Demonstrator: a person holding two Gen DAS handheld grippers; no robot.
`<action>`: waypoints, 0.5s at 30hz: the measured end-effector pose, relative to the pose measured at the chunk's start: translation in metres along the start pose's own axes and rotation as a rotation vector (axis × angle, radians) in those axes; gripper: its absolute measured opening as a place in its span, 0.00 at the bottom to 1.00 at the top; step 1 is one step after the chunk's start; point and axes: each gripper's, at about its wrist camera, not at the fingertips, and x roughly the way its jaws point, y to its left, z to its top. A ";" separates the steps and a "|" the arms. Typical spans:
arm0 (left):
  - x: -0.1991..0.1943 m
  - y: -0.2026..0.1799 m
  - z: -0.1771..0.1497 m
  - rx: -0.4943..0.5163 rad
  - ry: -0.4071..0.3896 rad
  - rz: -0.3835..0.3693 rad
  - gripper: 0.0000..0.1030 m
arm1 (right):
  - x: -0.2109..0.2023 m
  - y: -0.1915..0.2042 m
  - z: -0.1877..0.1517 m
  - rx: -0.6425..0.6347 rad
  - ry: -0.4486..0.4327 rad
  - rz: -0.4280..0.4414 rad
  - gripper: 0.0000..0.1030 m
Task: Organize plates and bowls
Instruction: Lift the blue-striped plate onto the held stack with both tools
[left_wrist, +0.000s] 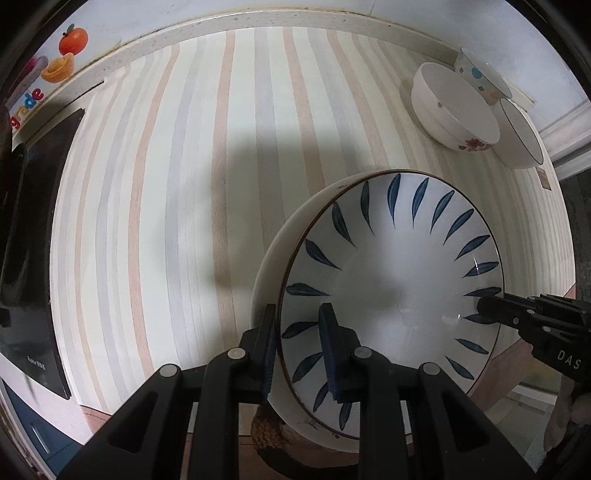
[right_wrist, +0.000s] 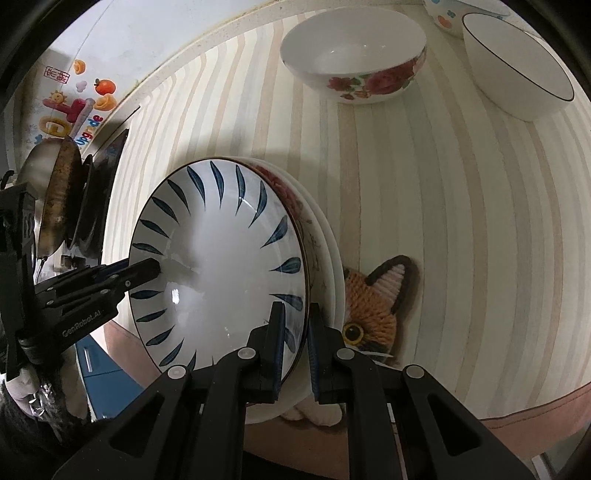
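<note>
A white plate with blue leaf marks (left_wrist: 391, 280) (right_wrist: 221, 266) is held by both grippers at opposite rims. My left gripper (left_wrist: 299, 347) is shut on its near rim, one finger inside and one outside; in the right wrist view the left gripper (right_wrist: 155, 269) bites the plate's left rim. My right gripper (right_wrist: 295, 332) is shut on the other rim, and the right gripper (left_wrist: 491, 310) shows at the plate's right edge. Directly under it lie a red-flowered plate (right_wrist: 291, 199) and a white plate (right_wrist: 328, 243). I cannot tell whether they touch.
Three bowls stand at the far right: a rose-patterned one (left_wrist: 454, 107) (right_wrist: 354, 51), a dark-rimmed one (left_wrist: 521, 133) (right_wrist: 517, 62), a dotted one (left_wrist: 480, 74) (right_wrist: 443, 14). A knitted cat mat (right_wrist: 380, 306) lies beside the stack. A black cooktop (left_wrist: 33, 221) with a pan (right_wrist: 59, 199) is left.
</note>
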 end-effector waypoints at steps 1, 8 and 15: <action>0.000 0.001 0.001 -0.005 0.000 -0.001 0.19 | 0.000 0.000 0.001 -0.002 0.005 0.002 0.14; 0.004 0.006 -0.005 -0.063 0.024 -0.026 0.20 | 0.001 -0.002 0.006 0.031 0.037 0.029 0.18; 0.003 0.014 -0.010 -0.121 0.041 -0.062 0.20 | -0.001 -0.007 0.009 0.051 0.058 0.061 0.18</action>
